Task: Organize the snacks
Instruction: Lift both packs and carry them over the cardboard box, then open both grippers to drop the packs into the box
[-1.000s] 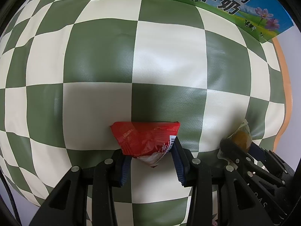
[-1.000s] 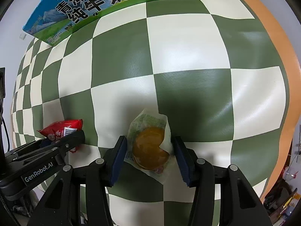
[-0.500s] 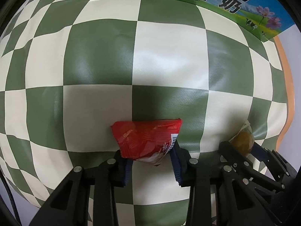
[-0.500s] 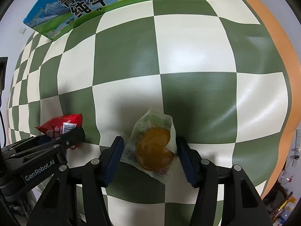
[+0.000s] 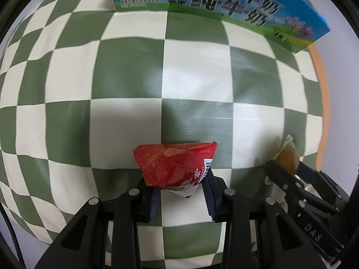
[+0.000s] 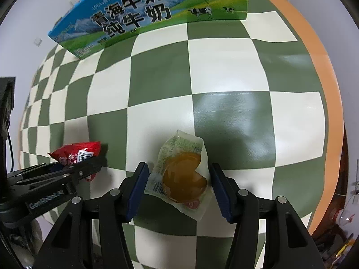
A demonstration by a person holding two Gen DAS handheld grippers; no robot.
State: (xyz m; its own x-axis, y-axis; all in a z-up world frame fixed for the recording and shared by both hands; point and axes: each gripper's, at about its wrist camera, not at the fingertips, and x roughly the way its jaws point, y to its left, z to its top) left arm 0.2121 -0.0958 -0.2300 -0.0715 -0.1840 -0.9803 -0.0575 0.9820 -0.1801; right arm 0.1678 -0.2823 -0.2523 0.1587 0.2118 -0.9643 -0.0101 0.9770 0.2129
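Left wrist view: a green-and-cream checkered surface (image 5: 125, 71) fills the frame, its orange rim curving down the right side against a pale wall. A blue-and-green milk carton box (image 5: 224, 6) stands at the far edge, its top cut off and print blurred. The left gripper (image 5: 181, 192) has its jaws narrowed tight on a red snack packet (image 5: 175, 165).

Right wrist view: the right gripper (image 6: 179, 188) points down at a clear-wrapped golden pastry (image 6: 182, 174), which sits between its jaws; whether the pads press the wrapper is hard to tell. Clutter at the lower right is too small to make out.
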